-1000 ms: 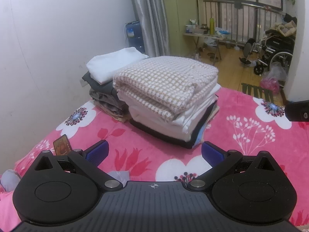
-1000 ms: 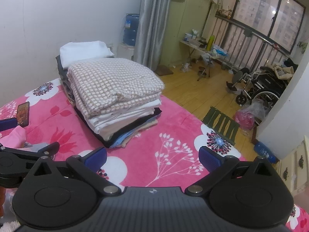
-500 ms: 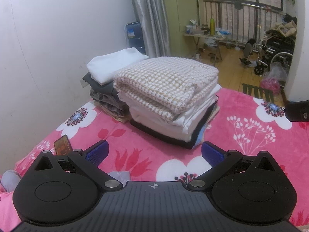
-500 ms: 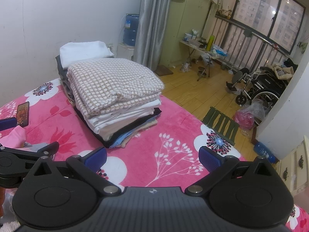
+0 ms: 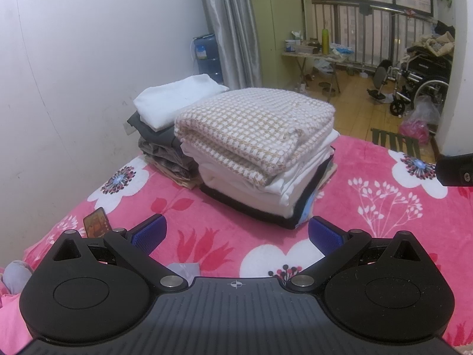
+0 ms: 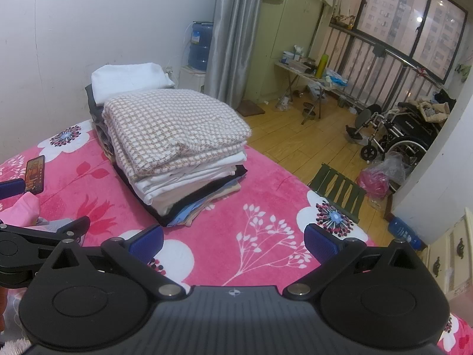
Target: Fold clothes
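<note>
A stack of folded clothes topped by a beige-and-white checked piece (image 5: pixel 254 130) (image 6: pixel 171 130) rests on the pink floral blanket (image 5: pixel 207 224) (image 6: pixel 260 195). Behind it stands a second stack with a white folded piece (image 5: pixel 174 97) (image 6: pixel 127 80) on top. My left gripper (image 5: pixel 236 233) hovers open in front of the stacks, nothing between its blue pads. My right gripper (image 6: pixel 233 239) is also open and holds nothing, to the right of the stacks. A loose pink garment (image 6: pixel 20 210) lies at the left edge of the right wrist view.
A phone (image 5: pixel 96 223) (image 6: pixel 35 174) lies on the blanket at the left. Beyond the bed are a water jug (image 6: pixel 201 44), a folding table (image 6: pixel 310 74), a wheelchair (image 6: pixel 396 136), a green stool (image 6: pixel 337 186) and a pink bag (image 6: pixel 375 177) on the wooden floor.
</note>
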The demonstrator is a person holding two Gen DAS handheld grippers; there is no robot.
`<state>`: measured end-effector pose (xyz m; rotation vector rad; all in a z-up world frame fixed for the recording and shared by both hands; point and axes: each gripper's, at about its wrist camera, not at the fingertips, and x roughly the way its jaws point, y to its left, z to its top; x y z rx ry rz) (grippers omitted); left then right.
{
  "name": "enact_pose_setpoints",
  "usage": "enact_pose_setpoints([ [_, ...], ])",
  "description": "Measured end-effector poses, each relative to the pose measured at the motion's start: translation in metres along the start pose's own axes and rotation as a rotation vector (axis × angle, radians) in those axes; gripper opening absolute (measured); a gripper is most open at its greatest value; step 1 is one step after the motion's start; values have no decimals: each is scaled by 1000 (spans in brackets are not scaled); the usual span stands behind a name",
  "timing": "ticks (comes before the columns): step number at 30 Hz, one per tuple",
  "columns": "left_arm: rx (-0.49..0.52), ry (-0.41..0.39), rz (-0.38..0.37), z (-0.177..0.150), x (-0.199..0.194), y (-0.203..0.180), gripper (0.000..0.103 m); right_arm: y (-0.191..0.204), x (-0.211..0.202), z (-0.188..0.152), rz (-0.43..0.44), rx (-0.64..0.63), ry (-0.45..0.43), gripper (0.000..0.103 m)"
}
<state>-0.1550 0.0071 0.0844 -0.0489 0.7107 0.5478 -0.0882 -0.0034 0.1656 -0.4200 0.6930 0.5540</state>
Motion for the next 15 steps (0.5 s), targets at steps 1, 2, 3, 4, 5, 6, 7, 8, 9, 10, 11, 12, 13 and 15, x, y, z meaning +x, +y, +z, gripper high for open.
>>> enact_pose_setpoints([
  [1,0,0,0,0,0,0,103,0,0,0,0,0,0,103],
  [2,0,0,0,0,0,0,103,0,-1,-1,0,0,0,103],
  [3,0,0,0,0,0,0,103,0,-1,-1,0,1,1,103],
  [4,0,0,1,0,0,0,103,-1,0,-1,0,1,1,103],
  [5,0,0,1,0,0,0,103,0,0,-1,0,2,2,103],
  [6,0,0,1,-1,0,0,103,0,0,-1,-1,2,2,103],
  [7,-1,0,0,-1,0,0,103,1,-1,-1,-1,2,2,103],
  [8,0,0,0,0,0,0,103,1,-1,0,-1,2,2,103],
  [9,0,0,1,0,0,0,103,1,0,0,-1,2,2,103],
  [10,0,0,0,0,0,0,103,1,0,-1,-1,2,3,103],
  [11,0,0,0,-1,0,-1,103,1,0,-1,-1,2,3,103],
  [12,-1,1,0,-1,0,-1,103,1,0,-1,-1,2,3,103],
  [13,-1,2,-1,0,0,-1,103,1,0,-1,-1,2,3,103],
  [15,0,3,-1,-1,0,-2,103,1,0,-1,-1,3,4,103],
])
